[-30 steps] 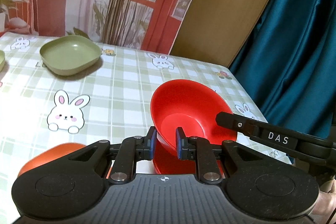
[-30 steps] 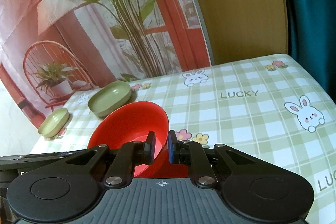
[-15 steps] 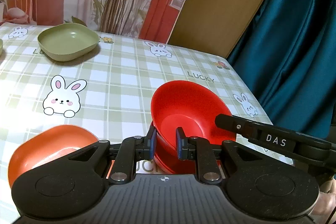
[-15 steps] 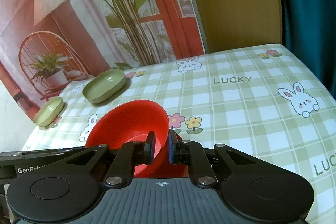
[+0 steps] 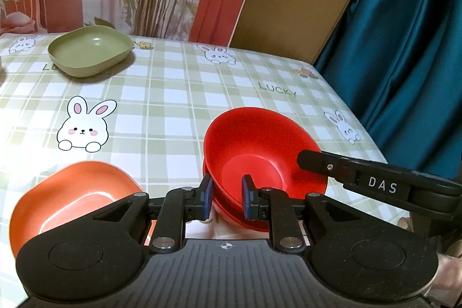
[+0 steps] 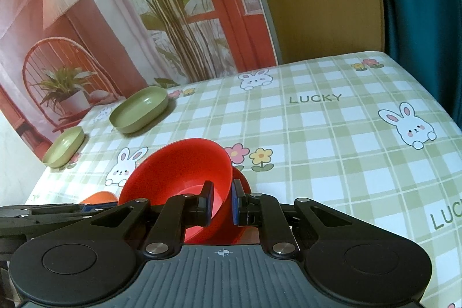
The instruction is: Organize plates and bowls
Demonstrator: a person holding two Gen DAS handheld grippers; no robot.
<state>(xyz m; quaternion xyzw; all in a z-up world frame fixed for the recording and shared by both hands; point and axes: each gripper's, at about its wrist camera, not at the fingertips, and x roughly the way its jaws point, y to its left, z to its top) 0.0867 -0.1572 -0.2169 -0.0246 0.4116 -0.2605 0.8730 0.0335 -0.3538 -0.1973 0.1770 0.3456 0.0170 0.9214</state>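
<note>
A table point(image 5: 173, 94) draped in a green-and-white checked cloth printed with rabbits, flowers and the word LUCKY is standing before a backdrop picturing red doors and tall leafy plants, with a teal curtain point(image 5: 404, 62) hanging at one side.

A glossy red plastic bowl point(image 5: 254, 152) is sitting tilted near the front edge of the table, partly nested into a second red bowl point(image 5: 231, 210) beneath it. The left gripper point(image 5: 225, 199) is pinching the near rim of the tilted bowl, its blue-padded fingers nearly closed with only the thin wall between them. The right gripper point(image 6: 221, 201) is gripping the opposite rim the same way, almost fully closed. Holding both sides likely is keeping the bowl steady and centred while it is being settled into the one below, so the reds are stacking together.

Left of the red bowl, close by, an orange rounded-square dish point(image 5: 72, 198) is lying on the cloth. Far behind the red bowl, a sage-green rounded-square plate point(image 5: 89, 54) is resting near the backdrop, and a smaller sage-green dish point(image 6: 63, 146) is sitting farther left, near the table's edge.

The lower bowl is mostly hidden, only its edge peeking out, so whether the upper one is seated fully is hard to tell. The orange dish is partly covered by the left gripper's body, and the hands are barely showing.
</note>
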